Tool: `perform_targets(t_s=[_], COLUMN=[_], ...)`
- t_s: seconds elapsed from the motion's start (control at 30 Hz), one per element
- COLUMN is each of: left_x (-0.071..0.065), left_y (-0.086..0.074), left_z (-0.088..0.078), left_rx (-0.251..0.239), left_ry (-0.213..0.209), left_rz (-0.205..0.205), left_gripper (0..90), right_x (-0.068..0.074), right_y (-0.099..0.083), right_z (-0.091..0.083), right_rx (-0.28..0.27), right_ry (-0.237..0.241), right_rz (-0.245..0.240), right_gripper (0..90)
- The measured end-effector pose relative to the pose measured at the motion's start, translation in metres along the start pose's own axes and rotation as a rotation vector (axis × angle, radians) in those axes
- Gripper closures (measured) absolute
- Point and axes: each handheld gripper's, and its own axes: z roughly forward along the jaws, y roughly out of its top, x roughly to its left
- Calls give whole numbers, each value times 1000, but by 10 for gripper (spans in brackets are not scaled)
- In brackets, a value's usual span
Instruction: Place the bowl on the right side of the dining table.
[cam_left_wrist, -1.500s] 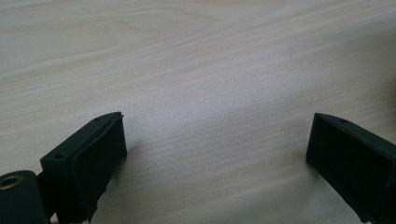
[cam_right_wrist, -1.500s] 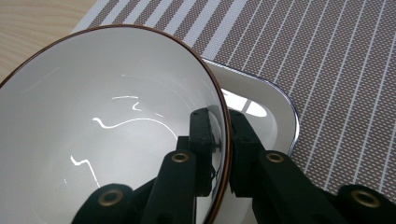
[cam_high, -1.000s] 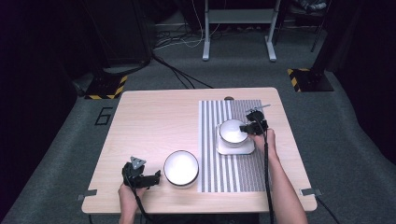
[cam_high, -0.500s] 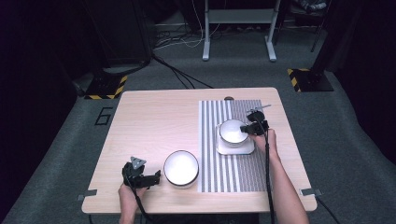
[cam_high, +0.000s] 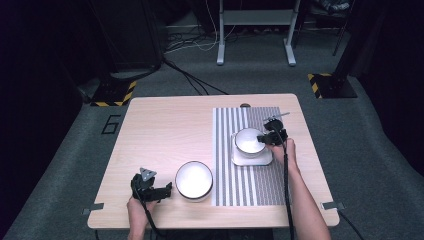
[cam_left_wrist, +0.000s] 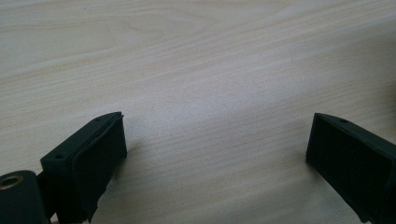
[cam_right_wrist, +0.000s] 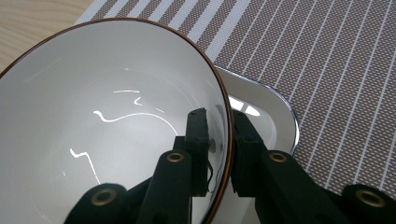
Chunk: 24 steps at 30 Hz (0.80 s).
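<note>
While our right gripper pinches the white brown-rimmed bowl's rim over the square white plate, our left gripper waits wide open, holding nothing.

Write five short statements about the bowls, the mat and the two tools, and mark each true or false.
1. The right tool is clamped on the rim of a white bowl. True.
2. That bowl sits on a square white plate. True.
3. The left tool grips the other bowl. False: its jaws stand wide apart over bare wooden table, beside that bowl.
4. The plate lies on the striped mat. True.
5. Both bowls rest on the mat. False: the bowl near the left tool sits mostly on bare wood, at the mat's edge.
</note>
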Motion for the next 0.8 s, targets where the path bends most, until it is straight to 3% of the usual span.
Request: perform_targets(t_s=[0.2, 0.53, 0.63, 0.8], left_x=[0, -1, -1, -1], left_y=[0, 0, 0, 0], left_z=[0, 0, 0, 0], left_rx=[-1, -1, 0, -2], left_ry=[0, 0, 0, 0], left_rz=[0, 2, 2, 3], left_gripper=[47, 48, 48, 48], right_x=[1, 4, 4, 4], right_y=[1, 2, 2, 0], right_z=[0, -7, -11, -16], right_rx=[4, -14, -24, -33], right_ry=[13, -6, -14, 13], right_rz=[-8, -7, -17, -22], right_gripper=[692, 263, 173, 56])
